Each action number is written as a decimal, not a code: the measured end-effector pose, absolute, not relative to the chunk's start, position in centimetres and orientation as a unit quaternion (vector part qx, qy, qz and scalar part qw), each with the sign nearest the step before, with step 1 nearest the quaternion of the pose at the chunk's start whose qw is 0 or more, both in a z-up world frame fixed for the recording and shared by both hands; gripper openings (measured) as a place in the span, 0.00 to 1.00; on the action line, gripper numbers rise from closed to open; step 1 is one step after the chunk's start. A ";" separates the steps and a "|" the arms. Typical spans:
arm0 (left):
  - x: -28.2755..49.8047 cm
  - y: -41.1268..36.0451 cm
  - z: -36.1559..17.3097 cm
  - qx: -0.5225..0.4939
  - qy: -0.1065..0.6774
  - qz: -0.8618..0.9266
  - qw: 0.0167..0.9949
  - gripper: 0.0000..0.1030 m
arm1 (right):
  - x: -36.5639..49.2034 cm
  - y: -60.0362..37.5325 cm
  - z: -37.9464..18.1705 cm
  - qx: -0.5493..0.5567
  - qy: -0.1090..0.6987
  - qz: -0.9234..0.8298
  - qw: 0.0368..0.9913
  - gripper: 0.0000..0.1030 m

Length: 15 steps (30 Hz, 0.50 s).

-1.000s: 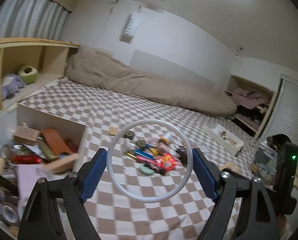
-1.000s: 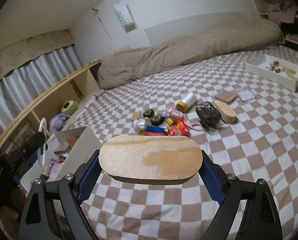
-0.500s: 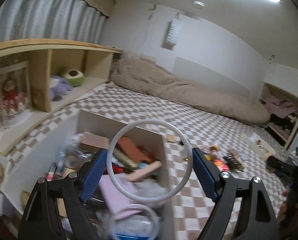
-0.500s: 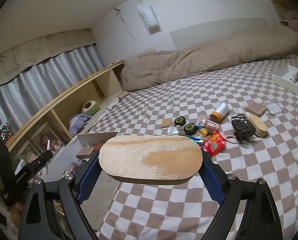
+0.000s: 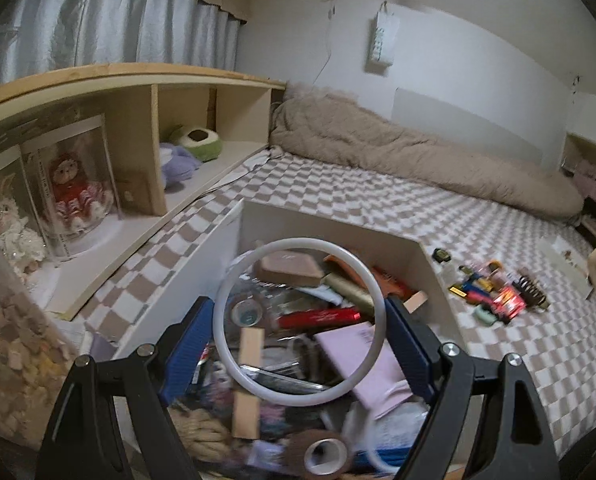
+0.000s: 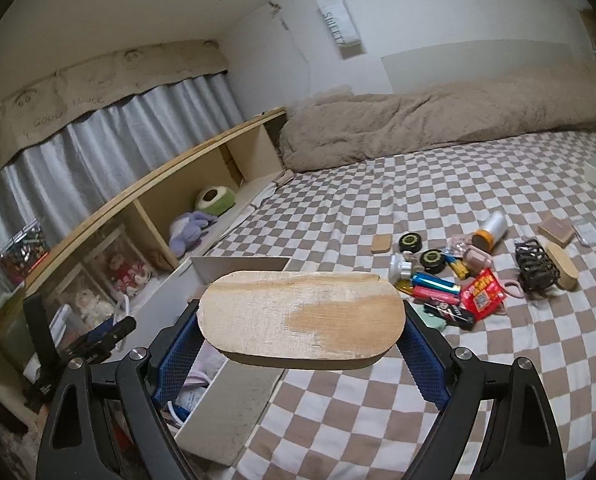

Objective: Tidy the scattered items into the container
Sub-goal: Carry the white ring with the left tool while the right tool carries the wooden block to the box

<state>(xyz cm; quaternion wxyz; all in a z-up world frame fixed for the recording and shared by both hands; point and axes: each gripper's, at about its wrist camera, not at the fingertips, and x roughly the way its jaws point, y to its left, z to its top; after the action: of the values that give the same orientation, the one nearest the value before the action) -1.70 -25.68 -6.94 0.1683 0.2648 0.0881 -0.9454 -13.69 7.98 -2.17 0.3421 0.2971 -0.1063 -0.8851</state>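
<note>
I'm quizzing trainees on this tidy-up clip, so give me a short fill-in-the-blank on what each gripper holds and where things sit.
1. The left gripper is shut on a white ____.
2. The right gripper clamps an oval piece of ____.
3. The white ring is held above the white ____, which is already full of clutter.
4. The scattered items lie on a ____-patterned bedspread.

Missing words: ring; wood; box; checkered
</note>
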 end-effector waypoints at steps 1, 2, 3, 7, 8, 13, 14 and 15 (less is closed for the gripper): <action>-1.7 -26.0 -7.0 0.269 0.086 -0.944 0.171 0.82 | -13.7 7.4 -2.1 0.297 -0.101 -0.884 0.346 0.89; -1.6 -26.4 -7.2 0.273 0.083 -0.943 0.173 0.82 | -13.6 6.9 -2.0 0.297 -0.096 -0.883 0.349 0.89; -1.6 -26.7 -7.3 0.278 0.082 -0.941 0.174 0.82 | -13.6 6.4 -1.9 0.297 -0.092 -0.882 0.353 0.89; -1.3 -28.1 -7.9 0.291 0.089 -0.937 0.171 0.82 | -13.4 4.2 -1.7 0.295 -0.081 -0.876 0.372 0.89; -1.2 -28.3 -8.0 0.294 0.091 -0.936 0.170 0.82 | -13.4 3.7 -1.6 0.296 -0.078 -0.874 0.376 0.89; -1.5 -29.5 -8.5 0.305 0.090 -0.933 0.169 0.82 | -13.7 0.8 -1.5 0.305 -0.071 -0.860 0.404 0.89; -1.5 -29.7 -8.5 0.306 0.088 -0.933 0.168 0.82 | -13.8 0.1 -1.4 0.306 -0.066 -0.857 0.408 0.89; -1.5 -29.9 -8.6 0.307 0.087 -0.932 0.169 0.82 | -13.9 -0.5 -1.4 0.308 -0.062 -0.855 0.412 0.89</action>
<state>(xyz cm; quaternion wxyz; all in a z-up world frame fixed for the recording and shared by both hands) -1.52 -29.88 -8.60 0.1686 0.3074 0.0871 -0.9325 -13.91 -0.45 -1.42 0.4124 0.3078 -0.0621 -0.8552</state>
